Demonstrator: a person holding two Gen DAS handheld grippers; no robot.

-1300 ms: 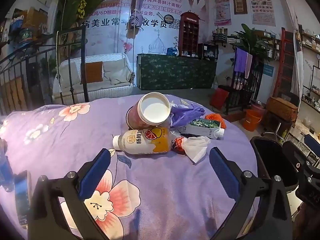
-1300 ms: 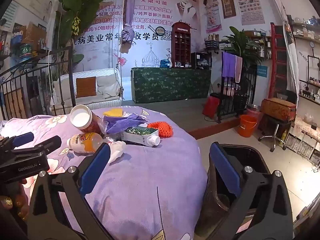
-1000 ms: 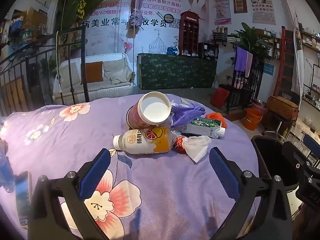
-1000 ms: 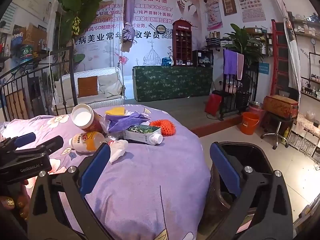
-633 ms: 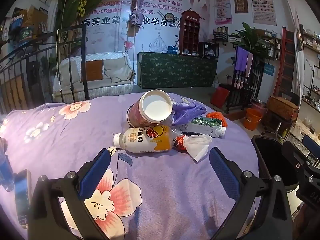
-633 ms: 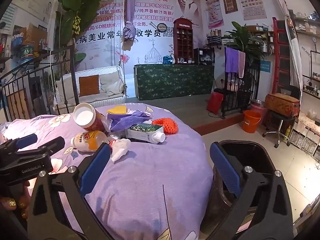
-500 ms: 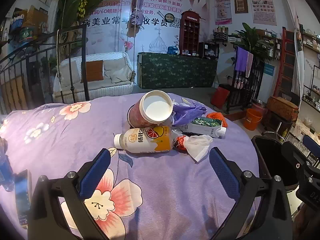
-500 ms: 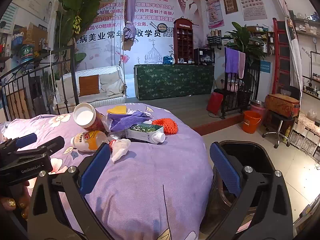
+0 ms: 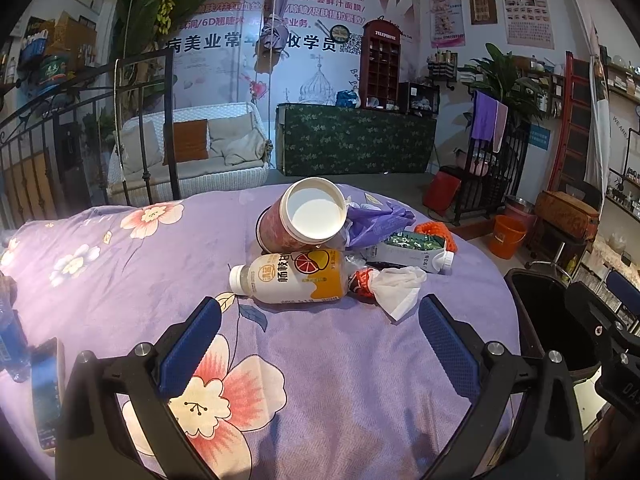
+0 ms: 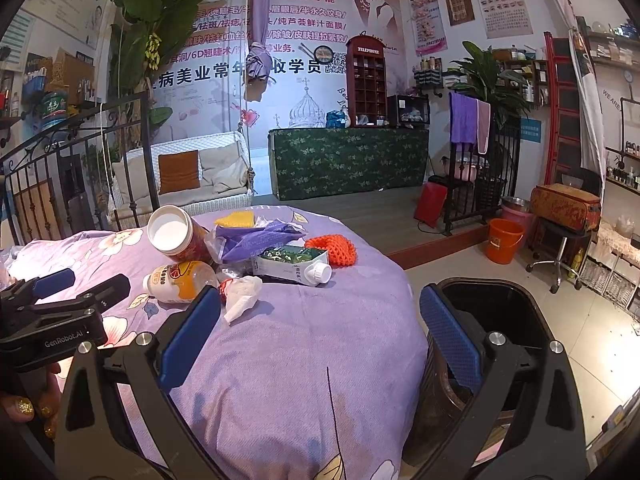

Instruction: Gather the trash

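Observation:
A pile of trash lies on the round table under a purple flowered cloth (image 9: 312,380): a drink bottle (image 9: 292,278) on its side, a tipped paper cup (image 9: 304,218), a crumpled white tissue (image 9: 400,286), a green-and-white carton (image 9: 412,250), a purple bag (image 9: 378,222) and an orange net (image 10: 334,250). My left gripper (image 9: 320,340) hovers open just short of the bottle, nothing between its fingers. My right gripper (image 10: 320,330) is open too, above the table's right edge, with the tissue (image 10: 242,294) ahead to the left. A black bin (image 10: 496,320) stands beside the table.
The left gripper's body (image 10: 52,322) and a hand show at the left of the right wrist view. A phone (image 9: 46,392) and a blue bottle (image 9: 10,344) lie at the table's left edge. An orange bucket (image 10: 504,240), a stool and a railing stand on the floor beyond.
Both views have drifted slightly; the trash pile sits a little closer in the right wrist view. Both grippers stay open and nothing was taken hold of.

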